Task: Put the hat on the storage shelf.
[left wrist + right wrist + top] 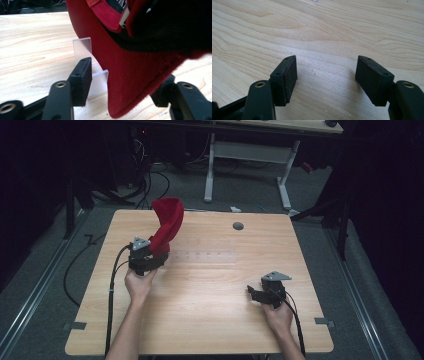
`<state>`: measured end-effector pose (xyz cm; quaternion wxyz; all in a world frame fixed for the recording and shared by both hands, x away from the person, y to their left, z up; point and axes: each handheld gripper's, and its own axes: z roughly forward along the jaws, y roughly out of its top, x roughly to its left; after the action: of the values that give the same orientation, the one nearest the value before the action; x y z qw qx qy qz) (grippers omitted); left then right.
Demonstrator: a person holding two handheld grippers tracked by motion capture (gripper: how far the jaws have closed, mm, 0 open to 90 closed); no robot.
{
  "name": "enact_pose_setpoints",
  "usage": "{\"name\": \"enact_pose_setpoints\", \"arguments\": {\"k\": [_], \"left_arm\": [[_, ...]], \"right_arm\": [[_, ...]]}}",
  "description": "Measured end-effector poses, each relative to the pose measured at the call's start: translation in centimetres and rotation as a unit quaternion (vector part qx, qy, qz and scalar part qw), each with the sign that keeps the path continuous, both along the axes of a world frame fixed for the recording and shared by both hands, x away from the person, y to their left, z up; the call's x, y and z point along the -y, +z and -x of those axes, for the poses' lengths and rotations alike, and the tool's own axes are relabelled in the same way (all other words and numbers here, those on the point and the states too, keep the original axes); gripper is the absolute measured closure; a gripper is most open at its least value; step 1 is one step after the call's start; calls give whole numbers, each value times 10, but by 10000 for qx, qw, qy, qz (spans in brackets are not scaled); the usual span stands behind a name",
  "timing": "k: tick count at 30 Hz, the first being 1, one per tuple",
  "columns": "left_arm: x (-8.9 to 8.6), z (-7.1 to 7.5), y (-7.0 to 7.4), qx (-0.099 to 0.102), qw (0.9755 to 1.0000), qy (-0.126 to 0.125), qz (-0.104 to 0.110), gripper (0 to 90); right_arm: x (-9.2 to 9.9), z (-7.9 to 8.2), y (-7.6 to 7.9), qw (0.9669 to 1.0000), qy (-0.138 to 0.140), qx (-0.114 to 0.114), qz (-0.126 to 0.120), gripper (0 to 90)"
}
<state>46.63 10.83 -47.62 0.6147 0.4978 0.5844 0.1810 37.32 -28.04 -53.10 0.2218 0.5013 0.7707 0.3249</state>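
On the left half of the pale wooden bench (pixel 210 285), the left tool (pixel 152 254) sits at the brim of a red fabric baseball cap (pixel 167 222), which stands up on its edge and leans away from the person. Seen from the left gripper view, the jaws are spread apart, and the curved red brim (pixel 130 75) passes between them; the left pad (pixel 81 80) stands clear of the cloth, while the right pad (pixel 163 92) is partly hidden behind the brim, so contact there I cannot tell. Between the left pad and the brim stands a small clear plastic piece (pixel 86 50). A small red label (pixel 93 2) inside the cap carries writing, but it is cut off and not readable. On the right side of the bench, the right tool (pixel 325 80) rests low with its jaws spread wide, and only bare wood lies between them.
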Motion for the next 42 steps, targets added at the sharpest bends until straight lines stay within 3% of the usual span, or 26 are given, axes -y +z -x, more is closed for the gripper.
{"name": "enact_pose_setpoints", "arguments": {"k": [3,8,20,25,34,35,42], "left_arm": [[2,6,1,2,9997,-26,-262,372],[-2,15,3,58,9998,7,-193,350],[-4,44,10,158,9990,-40,-425,332],[-6,51,12,158,9994,-38,-319,333],[-2,69,16,244,9991,-275,-228,331],[-1,74,14,216,9988,-317,-294,330],[7,86,1,41,9980,-582,-229,330]], "right_arm": [[0,0,0,10000,9,4,0,340],[0,0,0,10000,21,8,9,337],[0,0,0,10000,22,0,1,335],[0,0,0,10000,20,0,1,336],[0,0,0,10000,22,0,3,335],[0,0,0,10000,24,2,5,335],[0,0,0,10000,39,7,12,334]]}}
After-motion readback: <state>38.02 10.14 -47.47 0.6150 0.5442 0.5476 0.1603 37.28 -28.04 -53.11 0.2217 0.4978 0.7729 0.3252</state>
